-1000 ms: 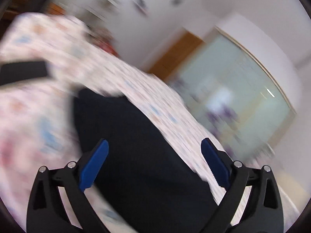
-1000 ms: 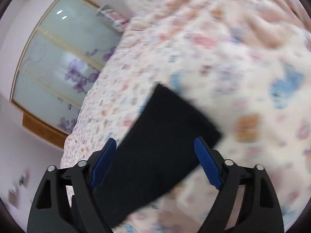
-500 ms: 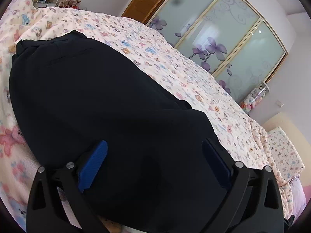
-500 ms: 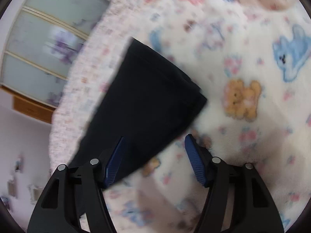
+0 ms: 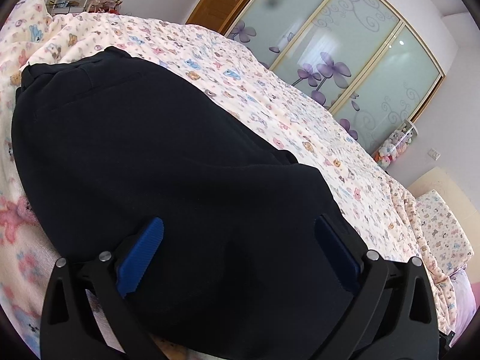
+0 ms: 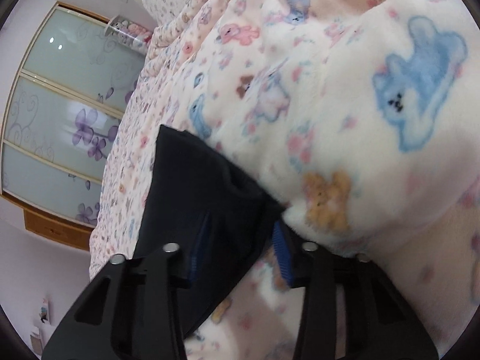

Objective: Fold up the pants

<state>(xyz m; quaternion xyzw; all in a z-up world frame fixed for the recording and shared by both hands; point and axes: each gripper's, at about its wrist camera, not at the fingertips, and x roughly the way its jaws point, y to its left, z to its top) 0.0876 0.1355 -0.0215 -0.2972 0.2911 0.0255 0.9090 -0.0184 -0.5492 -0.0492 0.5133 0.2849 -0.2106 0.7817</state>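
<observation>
The dark pants (image 5: 156, 156) lie flat on the teddy-bear blanket (image 5: 300, 120) that covers the bed, and their long axis runs away from the left gripper (image 5: 237, 252) toward the waistband end at the far upper left of that view, with the sliding wardrobe doors (image 5: 345, 48) beyond the bed. The left gripper hangs low over the wide body of the pants with its blue pads set wide apart; cloth fills the gap below them, but neither pad presses on it, so it holds nothing. The right gripper (image 6: 240, 243) is at the other, narrow end: a leg hem (image 6: 210, 162) comes to a corner right at its fingers, with the leg stretching off toward the wardrobe side. Its jaws have just been closing, and the black cloth stands between the pads, which look pressed against it on both sides, so I judge the hem corner caught. The right hand is therefore the one placed to lift, and the fold seems to turn on carrying that hem along the length of the pants toward the waistband while the left gripper takes a hold of its own.
</observation>
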